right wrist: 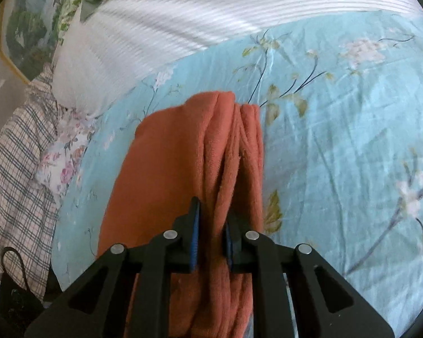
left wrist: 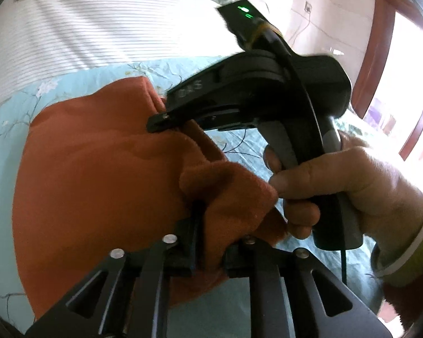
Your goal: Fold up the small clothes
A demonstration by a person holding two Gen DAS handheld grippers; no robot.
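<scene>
The rust-orange fleece garment (right wrist: 183,152) lies bunched on the blue floral bedsheet (right wrist: 338,140), its long axis running away from the right claw (right wrist: 211,239), which pinches its folds. The left claw (left wrist: 208,242) has a clump between its fingers; the grip itself is hidden. A striped white quilt (right wrist: 183,14) lies beyond.

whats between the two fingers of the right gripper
A bunched fold of the orange garment fills the gap of the right gripper, its blue pads against the cloth on both sides. The right wrist view shows it.
</scene>
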